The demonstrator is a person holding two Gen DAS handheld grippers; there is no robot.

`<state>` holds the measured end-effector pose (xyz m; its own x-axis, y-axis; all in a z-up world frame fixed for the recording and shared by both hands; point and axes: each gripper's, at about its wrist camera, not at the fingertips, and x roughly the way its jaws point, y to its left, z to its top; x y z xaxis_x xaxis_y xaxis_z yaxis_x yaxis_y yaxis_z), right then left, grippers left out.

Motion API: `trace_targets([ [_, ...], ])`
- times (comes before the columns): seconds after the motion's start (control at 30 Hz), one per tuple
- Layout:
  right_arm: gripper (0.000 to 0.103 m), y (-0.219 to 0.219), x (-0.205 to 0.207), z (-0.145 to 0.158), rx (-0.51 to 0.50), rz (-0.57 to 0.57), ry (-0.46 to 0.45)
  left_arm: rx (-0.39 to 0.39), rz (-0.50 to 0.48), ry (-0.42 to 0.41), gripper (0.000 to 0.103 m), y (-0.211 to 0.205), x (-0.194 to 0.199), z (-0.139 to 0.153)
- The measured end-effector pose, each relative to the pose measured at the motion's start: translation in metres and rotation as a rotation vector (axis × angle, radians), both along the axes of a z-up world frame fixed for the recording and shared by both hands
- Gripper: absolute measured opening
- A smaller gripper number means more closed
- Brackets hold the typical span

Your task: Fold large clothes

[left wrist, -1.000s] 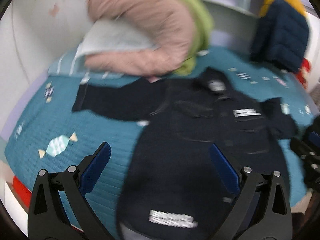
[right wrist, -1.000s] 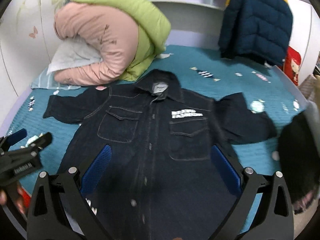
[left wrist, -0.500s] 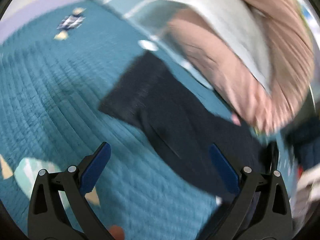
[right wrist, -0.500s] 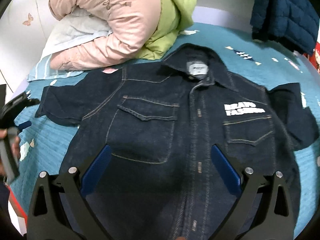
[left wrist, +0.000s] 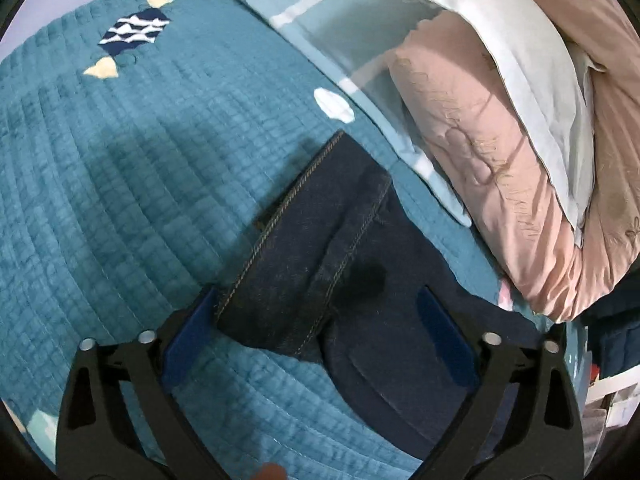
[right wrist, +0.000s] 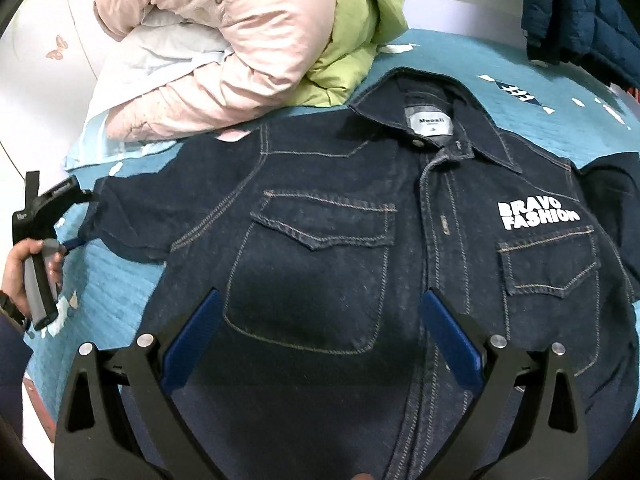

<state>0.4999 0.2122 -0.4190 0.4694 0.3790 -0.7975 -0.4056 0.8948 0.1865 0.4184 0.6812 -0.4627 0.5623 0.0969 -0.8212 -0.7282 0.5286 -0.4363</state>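
A dark denim shirt (right wrist: pixel 360 264) with white "BRAVO FASHION" lettering lies face up, buttoned and spread flat on a teal quilted bedspread (left wrist: pixel 120 200). Its left sleeve (left wrist: pixel 304 240) reaches out toward the pillow. My left gripper (left wrist: pixel 316 308) hovers low over that sleeve's cuff with its jaws closing. The cuff lies between the blue pads (left wrist: pixel 188 336), which are still wide apart. In the right wrist view a hand holds the left gripper (right wrist: pixel 86 220) at the sleeve's end. My right gripper (right wrist: pixel 320 312) stands open just above the shirt's chest pocket, with nothing gripped.
A rolled pink and green duvet (right wrist: pixel 248 48) and a pale blue pillow (left wrist: pixel 360 40) sit at the bed's head, touching the shirt's shoulder. A navy puffer jacket (right wrist: pixel 580 12) hangs at the back right. A white wall (right wrist: pixel 36 80) borders the bed on the left.
The left gripper swung from over the shirt's body to the left sleeve, dropped close to the cuff, and its jaws narrowed a little. The right gripper came down nearer the shirt front.
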Motion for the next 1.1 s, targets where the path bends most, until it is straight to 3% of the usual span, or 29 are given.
trace_targets([
  [0.07,0.096,0.004,0.003,0.000,0.014,0.001,0.002,-0.007,-0.016,-0.010,0.071,-0.004,-0.002,0.001],
  [0.17,0.096,0.012,0.008,0.002,0.045,0.013,0.002,0.009,-0.052,0.001,0.037,-0.014,-0.002,0.005],
  [0.23,0.095,0.017,0.012,0.002,0.077,0.025,0.003,0.007,-0.079,-0.046,0.032,-0.019,-0.010,0.014],
  [0.3,0.075,0.025,0.018,0.001,0.108,0.034,0.012,0.036,-0.103,-0.088,0.029,-0.023,-0.011,0.027],
  [0.37,0.039,0.038,0.026,-0.002,0.131,0.057,0.040,0.067,-0.125,-0.151,0.027,-0.032,-0.022,0.052],
  [0.43,0.016,0.053,0.037,-0.009,0.174,0.093,0.084,0.103,-0.144,-0.229,0.022,-0.046,-0.038,0.084],
  [0.57,0.006,0.087,0.053,-0.024,0.245,0.151,0.191,0.191,-0.209,-0.320,0.015,-0.078,-0.058,0.139],
  [0.67,0.006,0.114,0.057,-0.043,0.234,0.176,0.285,0.260,-0.285,-0.380,0.014,-0.111,-0.052,0.174],
  [0.73,0.002,0.120,0.063,-0.066,0.198,0.132,0.340,0.317,-0.344,-0.365,0.014,-0.137,-0.040,0.185],
  [0.8,0.002,0.113,0.067,-0.066,0.262,0.121,0.371,0.349,-0.354,-0.328,0.015,-0.150,-0.028,0.184],
  [0.9,0.006,0.097,0.062,-0.048,0.295,0.138,0.347,0.315,-0.309,-0.258,0.018,-0.143,-0.019,0.165],
  [0.97,0.009,0.079,0.058,-0.035,0.319,0.149,0.331,0.317,-0.232,-0.184,0.035,-0.127,-0.021,0.142],
  [1.1,0.009,0.036,0.051,-0.020,0.316,0.128,0.286,0.242,-0.160,-0.061,0.045,-0.088,-0.024,0.090],
])
